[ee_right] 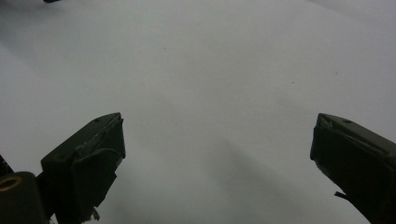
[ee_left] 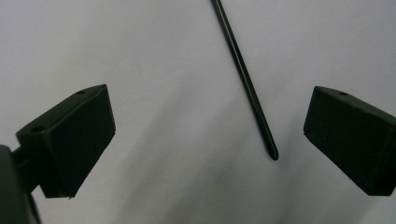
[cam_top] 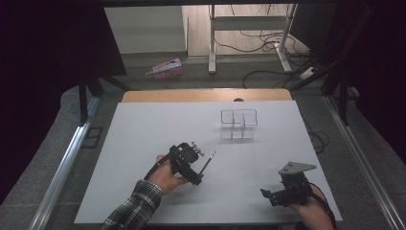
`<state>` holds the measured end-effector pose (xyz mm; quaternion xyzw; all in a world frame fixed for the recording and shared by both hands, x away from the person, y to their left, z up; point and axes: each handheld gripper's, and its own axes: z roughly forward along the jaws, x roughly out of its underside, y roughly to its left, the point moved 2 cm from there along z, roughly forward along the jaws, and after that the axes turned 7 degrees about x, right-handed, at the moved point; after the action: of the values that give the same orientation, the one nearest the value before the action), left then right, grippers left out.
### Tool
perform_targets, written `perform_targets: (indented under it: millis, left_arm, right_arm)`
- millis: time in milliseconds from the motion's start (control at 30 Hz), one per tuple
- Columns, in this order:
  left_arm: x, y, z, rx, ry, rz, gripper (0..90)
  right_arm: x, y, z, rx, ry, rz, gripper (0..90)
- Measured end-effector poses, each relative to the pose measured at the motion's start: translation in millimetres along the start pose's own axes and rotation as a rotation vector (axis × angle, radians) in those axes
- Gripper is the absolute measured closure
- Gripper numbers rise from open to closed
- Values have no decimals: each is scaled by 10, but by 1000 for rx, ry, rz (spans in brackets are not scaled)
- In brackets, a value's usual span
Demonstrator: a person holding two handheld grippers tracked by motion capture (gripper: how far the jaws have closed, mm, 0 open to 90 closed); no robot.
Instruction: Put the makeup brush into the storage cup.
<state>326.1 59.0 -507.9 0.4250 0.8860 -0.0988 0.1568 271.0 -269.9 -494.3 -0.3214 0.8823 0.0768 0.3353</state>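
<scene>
Left gripper view: the left tool, jaws spread, flanks the thin black rod lying untouched between them.

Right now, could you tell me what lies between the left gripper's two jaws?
In the left gripper view, the left gripper is open over the white table, with the thin black rod's tip between its jaws, untouched.

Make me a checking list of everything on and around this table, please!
Surface: white table top, bare around the things.
Job's things: thin black rod lying flat between the open jaws, untouched; clear divided holder farther back.
Clutter: nothing seen.
Grippers: left gripper open over the rod; right gripper open above bare table.
Cables: loose cables on the floor behind.
Surroundings: pink box on the floor, metal stand legs.
</scene>
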Motion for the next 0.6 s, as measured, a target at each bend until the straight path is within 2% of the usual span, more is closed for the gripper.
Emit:
perform_targets:
  millis: [600]
  left_arm:
    - [31,-54,251,6,37,1,56]
  right_arm:
    - [-1,5,6,-5,3,-4,35]
